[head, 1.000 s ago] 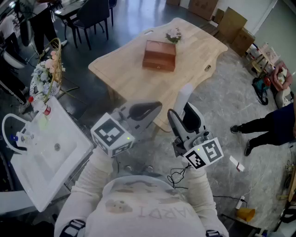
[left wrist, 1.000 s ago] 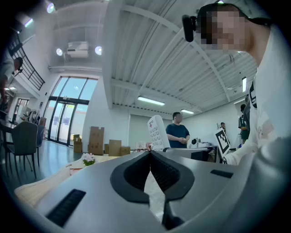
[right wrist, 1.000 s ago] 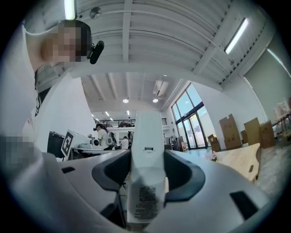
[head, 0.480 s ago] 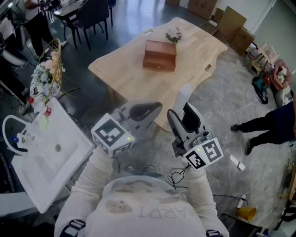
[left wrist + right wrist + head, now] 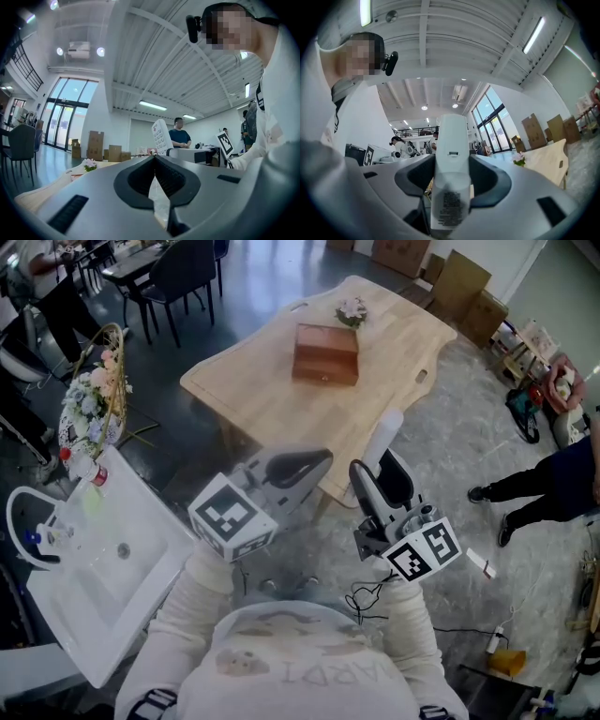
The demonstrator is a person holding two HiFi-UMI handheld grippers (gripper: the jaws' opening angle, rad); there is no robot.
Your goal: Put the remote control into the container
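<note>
While standing at the near edge of the table (image 5: pixel 246 381), held the left hand-held gripper (image 5: pixel 302 463) out with its jaws pressed together on nothing. Saw the wooden box (image 5: pixel 325 352) further off on the table, seemingly closed and well apart from both hand-held grippers. Gripped the white remote control (image 5: pixel 384 435) upright in the right hand-held gripper (image 5: pixel 378 486), clamped near its lower end only, with most of its length sticking up free. Judged the risks thus: could pivot or slip between the pads on a quick swing toward the box; could strike the rim or a shut lid and drop to the floor; would likely need the lid lifted first with the empty left one.
</note>
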